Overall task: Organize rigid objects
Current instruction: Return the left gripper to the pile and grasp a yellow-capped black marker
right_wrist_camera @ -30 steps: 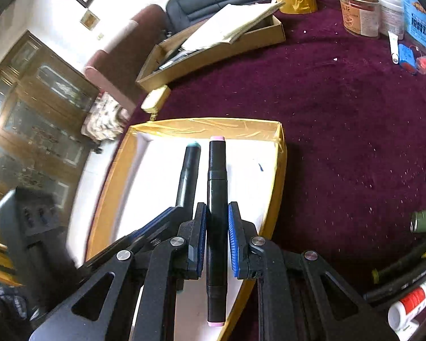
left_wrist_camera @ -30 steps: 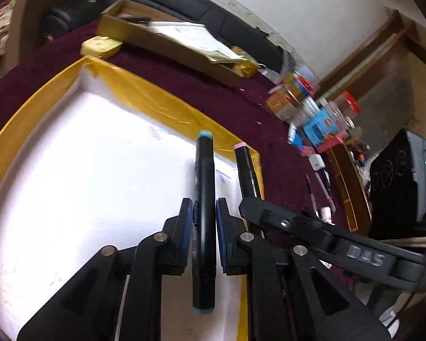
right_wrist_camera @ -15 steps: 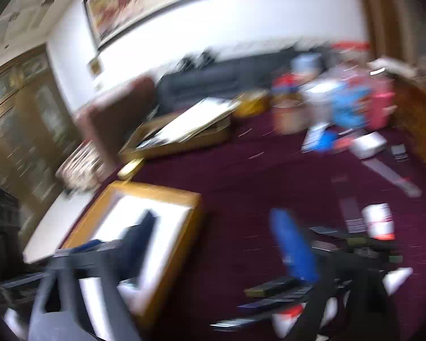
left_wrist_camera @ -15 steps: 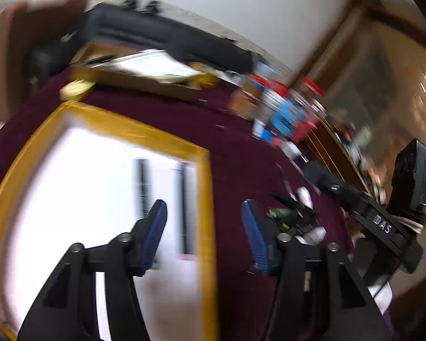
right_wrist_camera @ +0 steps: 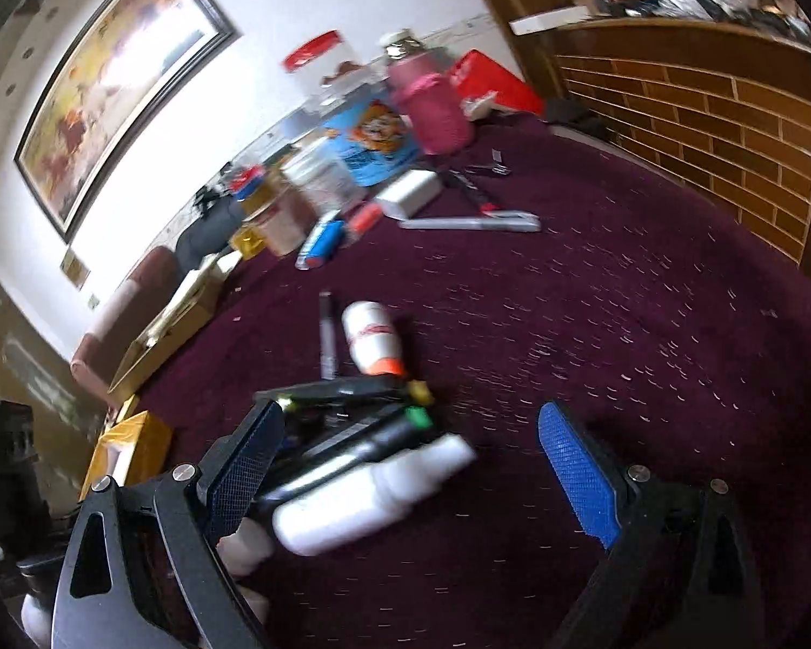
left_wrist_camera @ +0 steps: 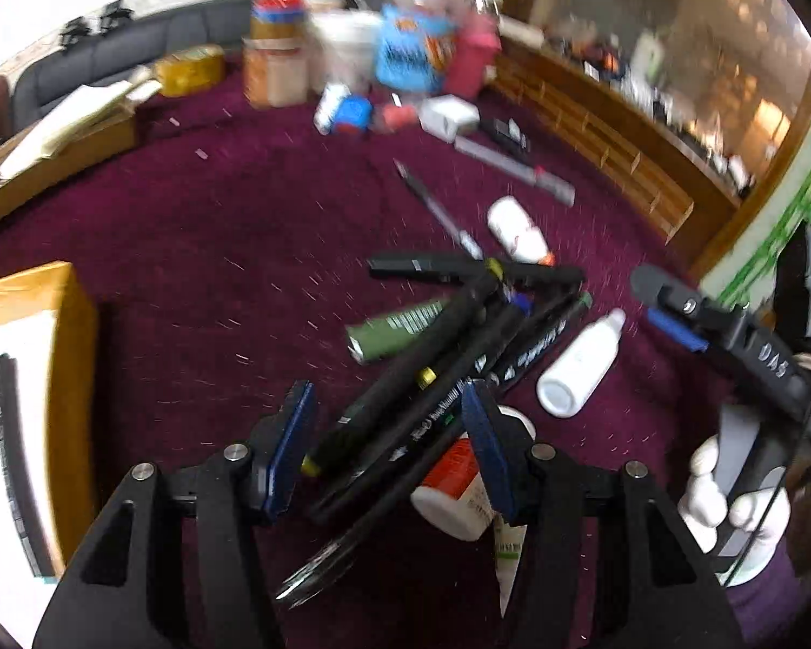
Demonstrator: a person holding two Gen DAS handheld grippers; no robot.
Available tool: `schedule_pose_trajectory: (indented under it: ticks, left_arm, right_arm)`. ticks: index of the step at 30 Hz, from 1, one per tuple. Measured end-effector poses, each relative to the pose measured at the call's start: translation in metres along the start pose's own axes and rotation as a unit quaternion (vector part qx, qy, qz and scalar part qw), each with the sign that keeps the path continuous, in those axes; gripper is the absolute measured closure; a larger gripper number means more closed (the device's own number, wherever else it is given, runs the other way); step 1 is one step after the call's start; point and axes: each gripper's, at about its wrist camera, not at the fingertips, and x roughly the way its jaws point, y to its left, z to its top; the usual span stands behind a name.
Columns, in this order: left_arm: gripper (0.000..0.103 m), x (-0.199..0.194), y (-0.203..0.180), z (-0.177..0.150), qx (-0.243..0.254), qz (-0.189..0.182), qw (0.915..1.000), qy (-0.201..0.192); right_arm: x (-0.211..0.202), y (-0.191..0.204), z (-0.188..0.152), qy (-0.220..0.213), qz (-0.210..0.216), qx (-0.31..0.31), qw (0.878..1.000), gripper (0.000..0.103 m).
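My left gripper (left_wrist_camera: 389, 449) is open and hangs over a heap of black markers (left_wrist_camera: 449, 357) on the maroon cloth, with nothing pressed between its pads. A white bottle (left_wrist_camera: 578, 368), a green tube (left_wrist_camera: 400, 327) and a red-labelled white bottle (left_wrist_camera: 454, 492) lie around the heap. At the left edge, the yellow-rimmed tray (left_wrist_camera: 73, 357) holds a black marker (left_wrist_camera: 5, 432). My right gripper (right_wrist_camera: 411, 470) is wide open, low over the cloth. The white bottle (right_wrist_camera: 367, 497) lies near its left pad, untouched, and the markers (right_wrist_camera: 351, 422) lie just beyond.
Jars, a pink bottle (right_wrist_camera: 438, 108), a blue packet and small boxes crowd the far side of the table. A grey marker (right_wrist_camera: 470, 224), a thin pen (right_wrist_camera: 327, 335) and an orange-capped bottle (right_wrist_camera: 370, 335) lie loose. A cardboard box (left_wrist_camera: 54, 157) stands far left. A brick-patterned wall (right_wrist_camera: 730, 124) lies right.
Both grippers let go of their markers in the tray and opened. They swung right, away from the tray, to the heap of markers and bottles.
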Motion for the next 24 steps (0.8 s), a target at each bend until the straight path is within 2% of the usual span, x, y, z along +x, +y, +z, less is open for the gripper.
schedule_pose_trajectory:
  ticks: [2,3,4,6,8,10,13,16,19,24]
  left_arm:
    - [0.061,0.001,-0.009,-0.007,0.018,0.013,0.9998,-0.002]
    - [0.077,-0.002,-0.012,-0.009,0.016,0.007,0.9999,-0.001]
    - [0.083,-0.007,-0.015,-0.013,0.011,-0.011,0.9999,0.003]
    - [0.088,-0.015,-0.019,-0.023,0.000,-0.035,0.9993,0.013]
    - [0.088,-0.021,-0.024,-0.034,-0.003,-0.032,0.9994,0.015]
    - [0.088,-0.030,-0.021,-0.039,-0.020,-0.046,0.9987,-0.002]
    - [0.088,-0.033,-0.010,-0.033,-0.049,-0.055,0.9969,-0.026]
    - [0.088,-0.023,-0.004,-0.020,-0.062,-0.050,0.9965,-0.027]
    - [0.088,-0.005,-0.010,-0.010,-0.031,-0.021,0.9993,-0.006]
    - [0.088,0.013,-0.034,0.010,0.033,0.016,0.9992,-0.012]
  right_arm:
    - [-0.002,-0.008,0.002,0.005,0.026,0.023,0.999,0.010]
    - [-0.003,-0.010,0.002,0.005,0.029,0.027,0.999,0.010]
    - [-0.004,-0.011,0.001,0.007,0.035,0.028,0.999,0.010]
    - [0.000,-0.007,0.001,0.015,0.042,0.024,0.999,0.010]
    - [0.002,-0.006,0.000,0.020,0.045,0.017,0.999,0.010]
    - [0.004,-0.006,-0.001,0.028,0.049,0.016,0.998,0.010]
    - [0.005,-0.008,-0.002,0.030,0.054,0.019,0.998,0.010]
    - [0.003,-0.011,-0.004,0.031,0.054,0.024,0.998,0.010]
    - [0.004,-0.011,-0.005,0.033,0.052,0.025,0.998,0.010]
    - [0.005,-0.009,-0.005,0.035,0.043,0.020,0.998,0.010]
